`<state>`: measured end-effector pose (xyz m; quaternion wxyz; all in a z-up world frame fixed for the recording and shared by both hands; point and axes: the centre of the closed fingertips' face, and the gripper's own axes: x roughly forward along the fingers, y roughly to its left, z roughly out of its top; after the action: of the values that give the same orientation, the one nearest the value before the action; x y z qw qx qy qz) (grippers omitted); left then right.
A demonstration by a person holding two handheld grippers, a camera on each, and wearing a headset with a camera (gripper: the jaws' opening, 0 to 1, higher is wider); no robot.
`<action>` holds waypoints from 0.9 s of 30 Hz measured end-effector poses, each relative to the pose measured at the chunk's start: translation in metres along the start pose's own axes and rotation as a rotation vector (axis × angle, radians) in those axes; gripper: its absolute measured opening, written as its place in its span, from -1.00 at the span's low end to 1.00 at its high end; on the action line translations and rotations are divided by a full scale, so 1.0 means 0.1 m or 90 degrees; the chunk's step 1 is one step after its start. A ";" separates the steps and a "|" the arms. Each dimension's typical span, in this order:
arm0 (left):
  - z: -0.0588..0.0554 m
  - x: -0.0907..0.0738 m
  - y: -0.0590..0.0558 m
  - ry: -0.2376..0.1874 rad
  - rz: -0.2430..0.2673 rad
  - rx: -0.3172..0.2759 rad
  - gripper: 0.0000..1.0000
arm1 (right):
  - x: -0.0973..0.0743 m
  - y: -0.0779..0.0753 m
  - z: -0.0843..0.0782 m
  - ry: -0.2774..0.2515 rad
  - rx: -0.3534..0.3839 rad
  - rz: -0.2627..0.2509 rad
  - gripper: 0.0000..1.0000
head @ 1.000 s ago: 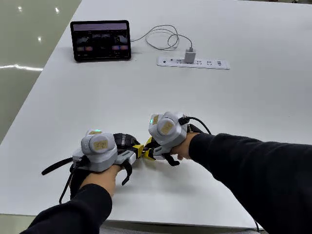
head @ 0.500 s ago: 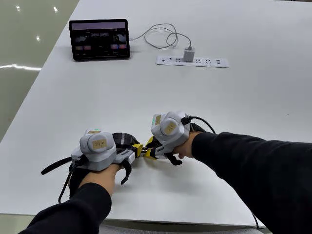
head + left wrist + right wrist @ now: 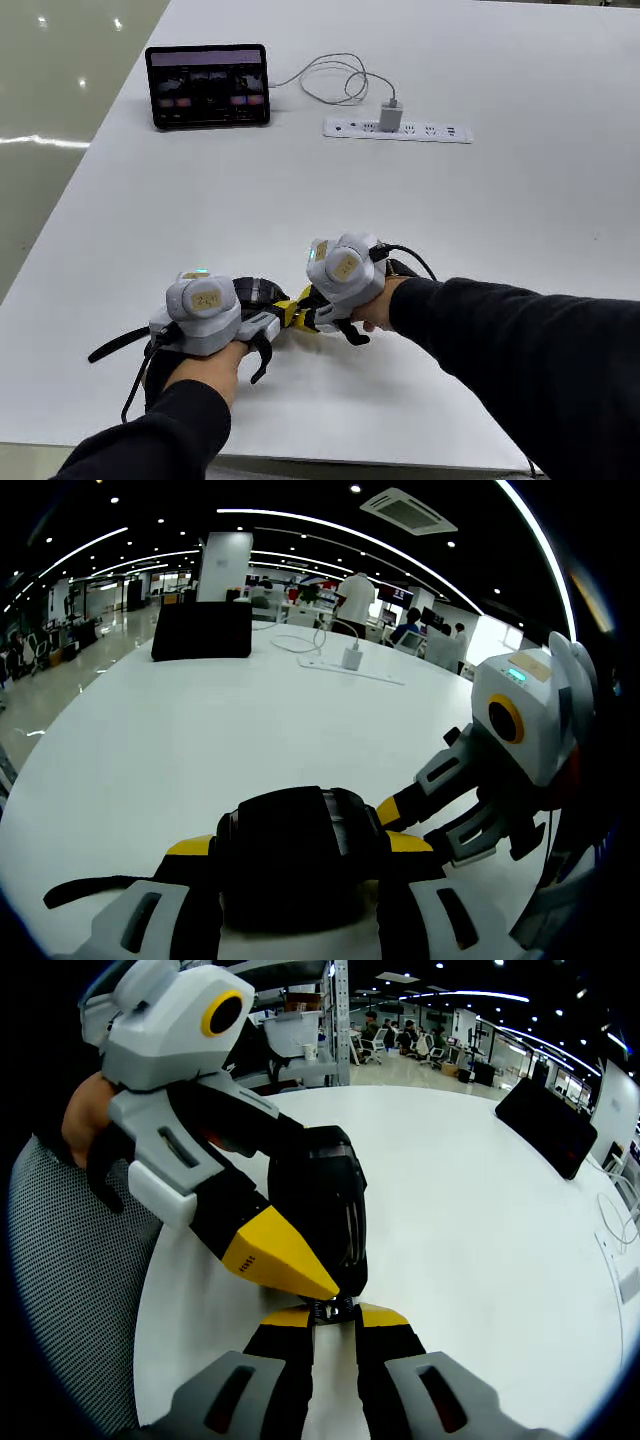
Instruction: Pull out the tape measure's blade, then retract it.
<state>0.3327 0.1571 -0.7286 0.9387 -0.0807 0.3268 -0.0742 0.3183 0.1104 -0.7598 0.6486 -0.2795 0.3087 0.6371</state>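
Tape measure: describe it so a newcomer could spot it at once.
At the white table's near edge, two grippers meet. The tape measure is the rounded case clamped between the left gripper's jaws, the right gripper pinching its edge. Unlike the yellow-tipped jaws around it, it is all black and ribbed.

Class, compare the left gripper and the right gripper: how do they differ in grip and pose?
The left gripper has its jaws wide apart round the black tape measure; the right gripper has them almost together, pinching the small blade tip. The left gripper lies low along the table; the right gripper tilts down toward it. Both have yellow-tipped jaws.
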 end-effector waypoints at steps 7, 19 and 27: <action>0.00 0.00 0.00 -0.001 -0.001 -0.002 0.18 | 0.00 0.00 0.00 -0.004 0.007 0.000 -0.78; 0.00 0.00 0.00 -0.003 -0.002 -0.003 0.18 | 0.00 0.00 0.00 -0.013 0.009 0.000 -0.78; 0.00 0.00 0.00 -0.003 -0.002 -0.003 0.19 | 0.00 0.00 0.00 -0.013 0.007 -0.002 -0.77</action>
<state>0.3324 0.1568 -0.7285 0.9391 -0.0839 0.3248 -0.0749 0.3185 0.1109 -0.7599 0.6542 -0.2698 0.3055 0.6371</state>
